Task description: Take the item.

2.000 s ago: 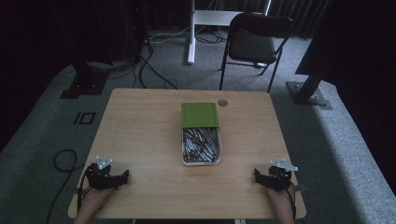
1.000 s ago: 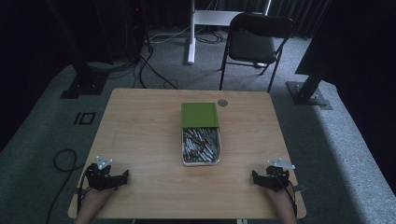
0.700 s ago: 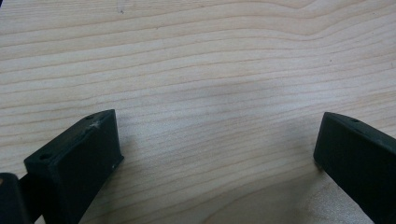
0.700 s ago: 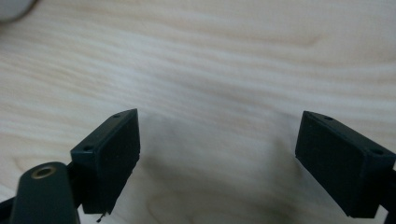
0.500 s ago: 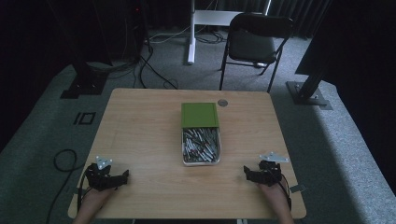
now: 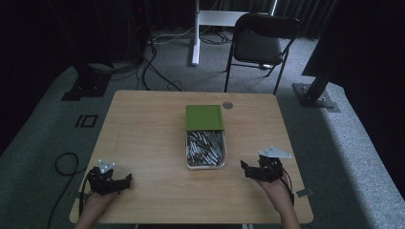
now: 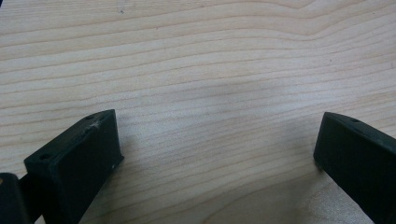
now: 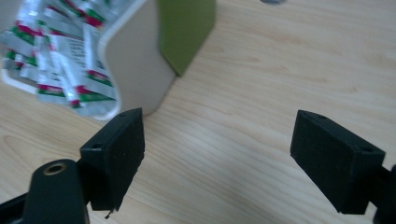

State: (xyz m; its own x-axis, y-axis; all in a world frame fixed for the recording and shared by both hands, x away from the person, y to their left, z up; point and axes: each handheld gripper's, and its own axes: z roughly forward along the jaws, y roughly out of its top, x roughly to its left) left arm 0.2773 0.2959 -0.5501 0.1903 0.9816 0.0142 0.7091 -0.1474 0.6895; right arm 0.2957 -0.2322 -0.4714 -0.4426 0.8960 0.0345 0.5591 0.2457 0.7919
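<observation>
While both claws gape — right claw (image 6: 249,170) near tray (image 6: 188,152) | left claw (image 6: 125,180) apart | chair (image 6: 260,43) beyond.

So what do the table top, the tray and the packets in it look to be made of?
Table top: pale wood or wood-look laminate, matt, with clear grain lines. Tray: smooth off-white walls with rounded corners, probably plastic; its green lid looks matt, material unclear. Packets: shiny silver foil-like sachets with red and green print, glinting and creased.
</observation>
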